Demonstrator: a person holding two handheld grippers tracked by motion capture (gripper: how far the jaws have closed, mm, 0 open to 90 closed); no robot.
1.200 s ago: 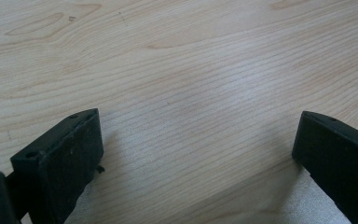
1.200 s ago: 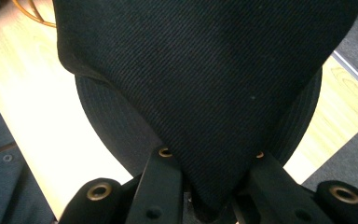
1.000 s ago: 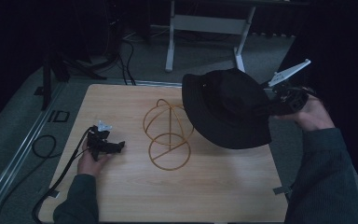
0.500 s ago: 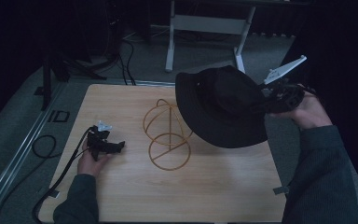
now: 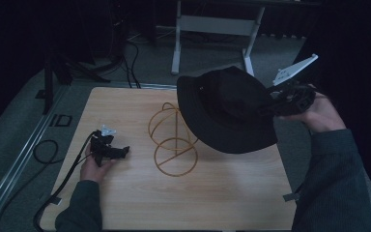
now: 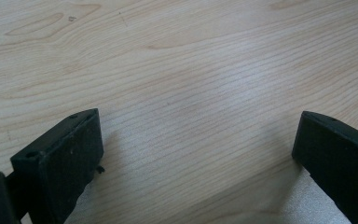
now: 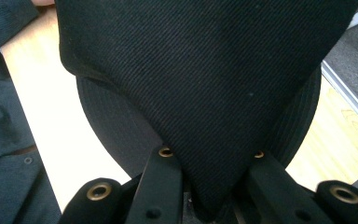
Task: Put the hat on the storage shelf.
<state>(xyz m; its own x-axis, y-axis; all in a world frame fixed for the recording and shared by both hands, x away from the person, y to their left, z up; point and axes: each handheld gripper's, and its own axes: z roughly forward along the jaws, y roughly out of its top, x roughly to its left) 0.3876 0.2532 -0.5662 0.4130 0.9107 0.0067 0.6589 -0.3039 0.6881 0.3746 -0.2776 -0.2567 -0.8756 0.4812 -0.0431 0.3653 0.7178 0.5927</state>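
A black bucket hat (image 5: 227, 113) hangs in the air over the right part of the wooden table (image 5: 222, 193). My right gripper (image 5: 270, 104) holds it from the right. In the right gripper view the jaws are pinched on the hat's crown fabric (image 7: 191, 70), and my right gripper (image 7: 209, 186) is shut on it. A gold wire hat stand (image 5: 171, 140) stands on the table, just left of and below the hat's brim. My left gripper (image 5: 123, 152) rests on the table at the left. In its own view my left gripper (image 6: 196, 140) is open, with bare wood between the jaws.
A white desk frame (image 5: 212, 24) stands on the floor behind the table. Black cables (image 5: 43, 150) lie on the floor at the left, beside a metal rail, and a dark stand (image 5: 53, 72) rises at the far left. The person's sleeves come in along the table's near edge.
The hat and my right gripper have drifted slightly left, toward the wire stand. My left gripper has stayed where it was on the table.
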